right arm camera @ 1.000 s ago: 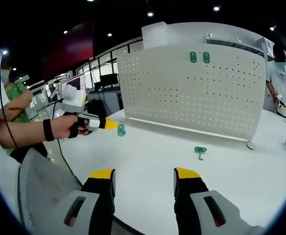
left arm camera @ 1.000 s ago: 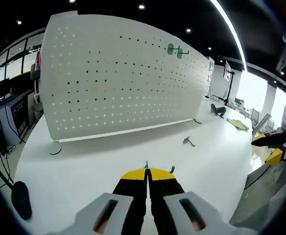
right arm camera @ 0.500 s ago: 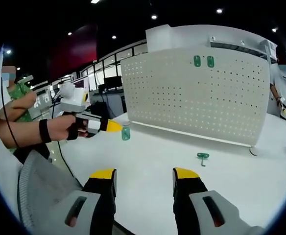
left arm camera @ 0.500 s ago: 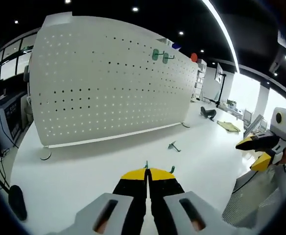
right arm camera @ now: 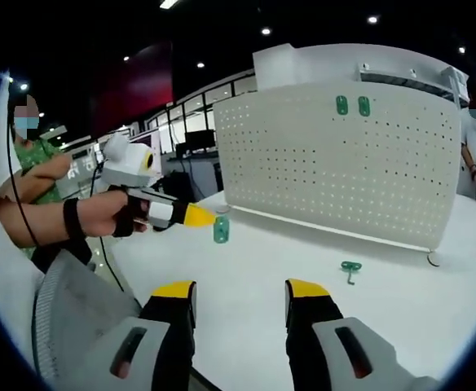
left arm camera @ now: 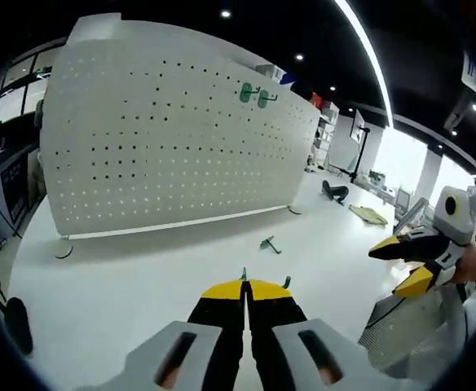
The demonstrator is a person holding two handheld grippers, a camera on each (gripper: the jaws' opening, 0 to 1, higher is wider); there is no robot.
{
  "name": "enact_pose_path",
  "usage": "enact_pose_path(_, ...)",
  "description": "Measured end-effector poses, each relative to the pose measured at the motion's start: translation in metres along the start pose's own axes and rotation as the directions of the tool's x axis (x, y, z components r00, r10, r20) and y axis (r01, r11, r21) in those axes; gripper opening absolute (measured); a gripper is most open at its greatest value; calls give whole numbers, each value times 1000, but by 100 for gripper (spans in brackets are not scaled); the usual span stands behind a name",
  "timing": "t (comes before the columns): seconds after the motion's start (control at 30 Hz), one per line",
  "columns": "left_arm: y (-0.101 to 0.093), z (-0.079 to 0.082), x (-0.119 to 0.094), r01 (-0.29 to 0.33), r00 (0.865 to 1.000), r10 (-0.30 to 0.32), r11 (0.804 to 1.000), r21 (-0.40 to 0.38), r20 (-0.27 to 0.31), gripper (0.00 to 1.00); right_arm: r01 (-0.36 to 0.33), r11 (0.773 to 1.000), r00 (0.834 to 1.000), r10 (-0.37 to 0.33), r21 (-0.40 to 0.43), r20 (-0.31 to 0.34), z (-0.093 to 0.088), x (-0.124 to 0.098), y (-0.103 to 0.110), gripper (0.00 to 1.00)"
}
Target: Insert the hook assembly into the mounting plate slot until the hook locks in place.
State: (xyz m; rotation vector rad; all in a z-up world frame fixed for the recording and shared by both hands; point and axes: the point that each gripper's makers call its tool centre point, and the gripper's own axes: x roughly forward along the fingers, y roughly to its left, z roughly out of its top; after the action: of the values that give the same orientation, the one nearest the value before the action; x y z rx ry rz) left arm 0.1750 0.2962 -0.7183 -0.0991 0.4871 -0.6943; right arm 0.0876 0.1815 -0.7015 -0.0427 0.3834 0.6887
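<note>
My left gripper [right arm camera: 209, 218] is clenched on a small green plastic hook [right arm camera: 221, 229], light and stiff, pinched at its flat base; my right gripper [right arm camera: 242, 289] is released; the white perforated mounting board [right arm camera: 344, 175] stands well ahead.

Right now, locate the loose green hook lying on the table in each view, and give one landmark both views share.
Left gripper view: the loose green hook lies on the white table right of centre, in front of the pegboard.
Right gripper view: it lies on the table at centre right, before the pegboard's base.
Shared landmark: the two green hooks mounted high on the white pegboard.
</note>
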Motion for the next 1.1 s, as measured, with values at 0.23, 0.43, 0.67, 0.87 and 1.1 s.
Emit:
enact_pose_path(0.23, -19, 0, -4, 43, 999, -43, 999, -21, 12, 1, -10, 1000, 1000, 10, 13, 16, 2, 2, 3, 39)
enact_pose_path(0.43, -34, -3, -4, 69, 998, -69, 997, -30, 5, 1, -20, 1000, 999, 20, 16, 25, 2, 4, 5, 36)
enact_pose_path(0.67, -57, 1, -3, 128, 992, -126, 989, -67, 31, 1, -43, 999, 999, 42, 22, 33, 4, 7, 10, 29)
enact_pose_path(0.87, -73, 5, -1, 177, 984, -174, 980, -93, 45, 1, -42, 999, 998, 41, 27, 43, 6, 9, 8, 27)
enact_pose_path(1.1, -95, 7, 3, 230, 973, -226, 968, -98, 54, 1, -53, 998, 997, 50, 40, 66, 9, 10, 9, 23)
